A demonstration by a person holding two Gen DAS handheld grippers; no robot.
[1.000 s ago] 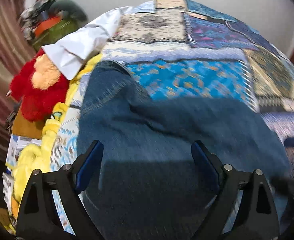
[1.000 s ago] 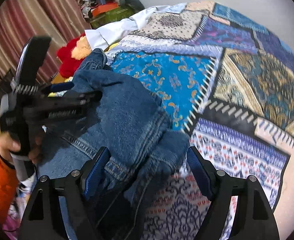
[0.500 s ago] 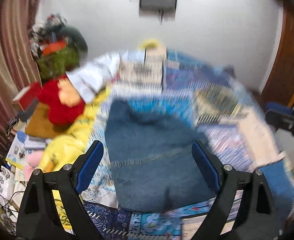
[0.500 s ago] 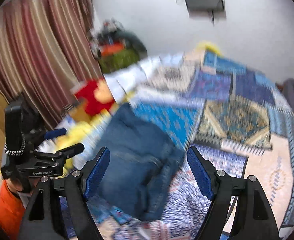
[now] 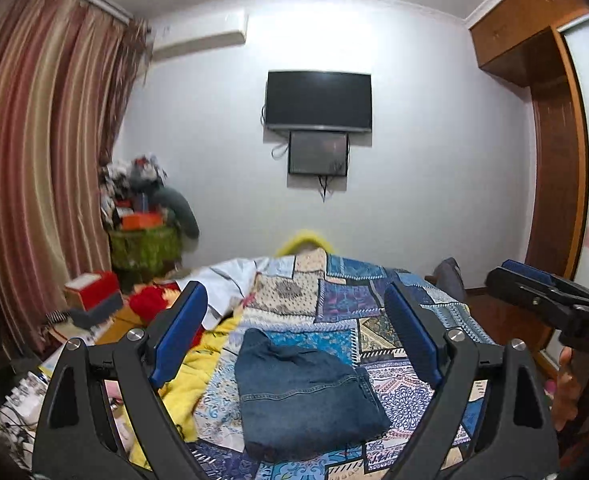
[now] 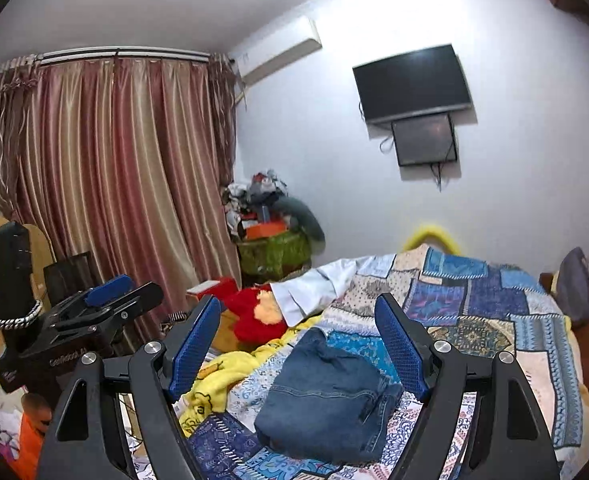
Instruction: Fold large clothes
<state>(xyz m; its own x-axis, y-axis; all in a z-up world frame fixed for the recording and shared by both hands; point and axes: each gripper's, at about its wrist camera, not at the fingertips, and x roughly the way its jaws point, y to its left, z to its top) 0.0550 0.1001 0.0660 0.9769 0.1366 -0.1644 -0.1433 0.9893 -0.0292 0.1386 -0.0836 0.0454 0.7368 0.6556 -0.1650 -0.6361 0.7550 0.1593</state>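
Left gripper (image 5: 294, 334) is held above the bed, jaws spread wide, nothing gripped or touched. Right gripper (image 6: 296, 346) is likewise held wide apart and empty. Folded denim garment (image 5: 302, 394) is laid flat on the patchwork quilt (image 5: 346, 296), near the quilt's near edge, beside a yellow blanket (image 5: 198, 376).

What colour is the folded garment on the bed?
Blue denim jeans with lighter seam stitching, seen best from the left wrist camera.

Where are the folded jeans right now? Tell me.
In both wrist views the folded jeans lie on the patchwork quilt near its front edge, right of the yellow blanket, apart from both open grippers.
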